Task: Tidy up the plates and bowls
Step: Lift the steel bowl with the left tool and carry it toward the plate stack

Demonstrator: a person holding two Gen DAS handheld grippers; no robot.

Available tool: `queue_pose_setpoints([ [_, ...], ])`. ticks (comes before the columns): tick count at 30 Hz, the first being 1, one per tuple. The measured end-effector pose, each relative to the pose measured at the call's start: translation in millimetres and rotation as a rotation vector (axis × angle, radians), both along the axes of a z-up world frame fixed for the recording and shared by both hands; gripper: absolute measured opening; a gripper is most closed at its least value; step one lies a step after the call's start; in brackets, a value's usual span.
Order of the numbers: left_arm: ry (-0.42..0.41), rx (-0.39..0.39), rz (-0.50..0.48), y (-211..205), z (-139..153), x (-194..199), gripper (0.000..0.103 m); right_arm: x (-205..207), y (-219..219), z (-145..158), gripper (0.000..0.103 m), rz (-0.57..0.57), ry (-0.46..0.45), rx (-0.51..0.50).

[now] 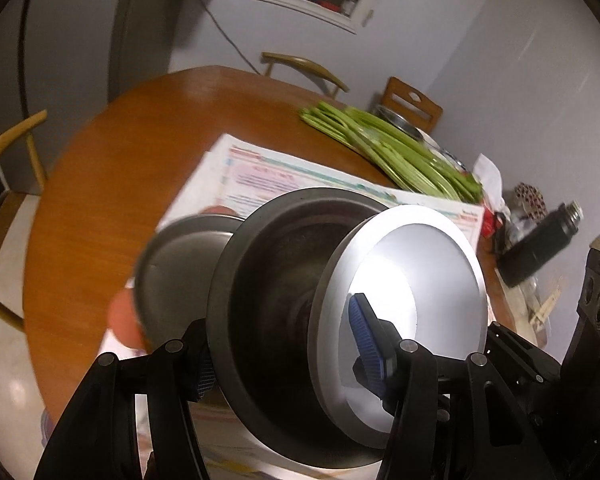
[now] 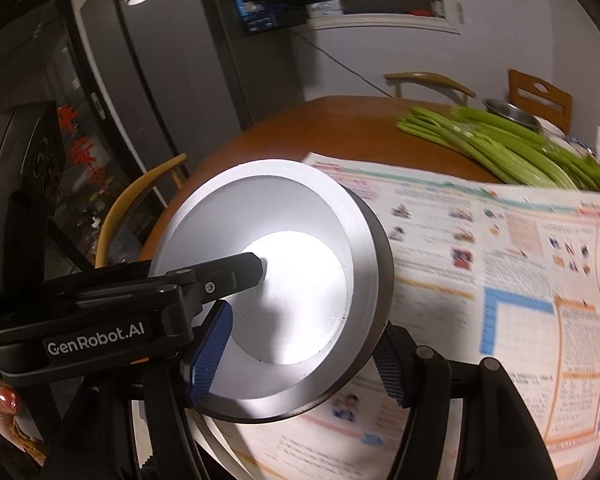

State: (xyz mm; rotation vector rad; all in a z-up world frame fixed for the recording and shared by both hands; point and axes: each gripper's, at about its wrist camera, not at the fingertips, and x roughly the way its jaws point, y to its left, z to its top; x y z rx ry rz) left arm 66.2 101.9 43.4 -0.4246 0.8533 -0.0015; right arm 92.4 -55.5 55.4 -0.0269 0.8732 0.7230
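Bowls, nested and tilted on edge, aloft over the near side of the tabletop: a white round bowl [image 2: 300,280] seated inside a dark grey metal bowl [image 1: 268,280], open side toward the right wrist view.

Underneath, a round brown wooden tabletop [image 1: 120,152], with a curved wooden chair back [image 2: 140,200] just beyond its edge. Spread across much of it, a large colour-printed newspaper [image 2: 500,260]. Past the paper, a long bundle of green celery stalks [image 2: 520,148]. Near the wall, a black cylindrical bottle [image 1: 540,244] among blurred clutter. Behind the celery, a shiny steel bowl [image 2: 512,114].

Left tongs [image 1: 286,350] pinching the pair: one blue ribbed pad inside the white bowl, the other against the dark bowl's outer wall. Right tongs [image 2: 300,360] clamped the same way at the lower rim (one pad in, one pad out).

Beside the dark bowl, a smaller grey round dish [image 1: 180,256], blurred, contact unclear.

At the lower left corner of the right wrist view, a red-painted fingernail [image 2: 9,396].
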Motion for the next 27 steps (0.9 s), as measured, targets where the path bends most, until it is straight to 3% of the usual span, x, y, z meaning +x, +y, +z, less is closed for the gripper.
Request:
queue_pose_setpoints([
  [13, 0.024, 0.004, 0.071, 45, -15, 5, 0.059, 15, 57, -9, 0.067, 0.068, 0.007, -0.033],
  [27, 0.06, 0.037, 0.071, 50, -33, 19, 0.061, 29, 73, -29, 0.067, 0.076, 0.055, -0.058],
])
